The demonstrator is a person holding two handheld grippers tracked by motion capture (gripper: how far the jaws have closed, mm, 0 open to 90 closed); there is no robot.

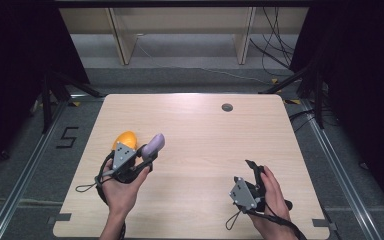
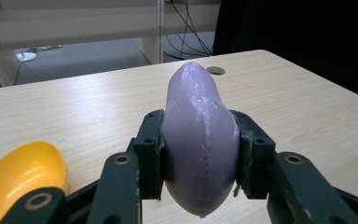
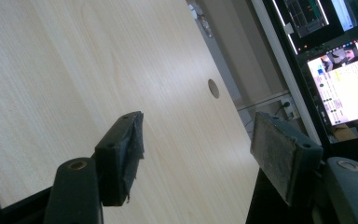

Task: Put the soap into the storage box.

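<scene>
Nearest the lens in the left gripper view, two black jaws pinch a smooth lilac eggplant-shaped toy (image 2: pixel 199 140) across its fat middle, its rounded tip pointing away toward the far edge of the table (image 2: pixel 98 102). From the high view, the left claw (image 1: pixel 149 152) carries that toy over the near-left part of the table, and an orange bowl-like piece (image 1: pixel 126 139) sits just beside it on the left; whether the toy rests on the wood or hangs slightly above it cannot be told. The right claw (image 1: pixel 254 167) waits at the near right, well apart from both things, its jaws spread with nothing between them, the pads (image 3: pixel 279 151) showing bare over plain wood. The risk from here, as I judge it, lies in the grip: the toy is glossy and tapered, and the pads bear on a curved flank, so a quick swing or tilt could let it squirm out and roll across the table. The orange piece stands so close that a sideways move of the left claw might knock it or push it toward the left edge. A small round hole (image 1: pixel 227 107) lies at the far side, out of the way.
</scene>
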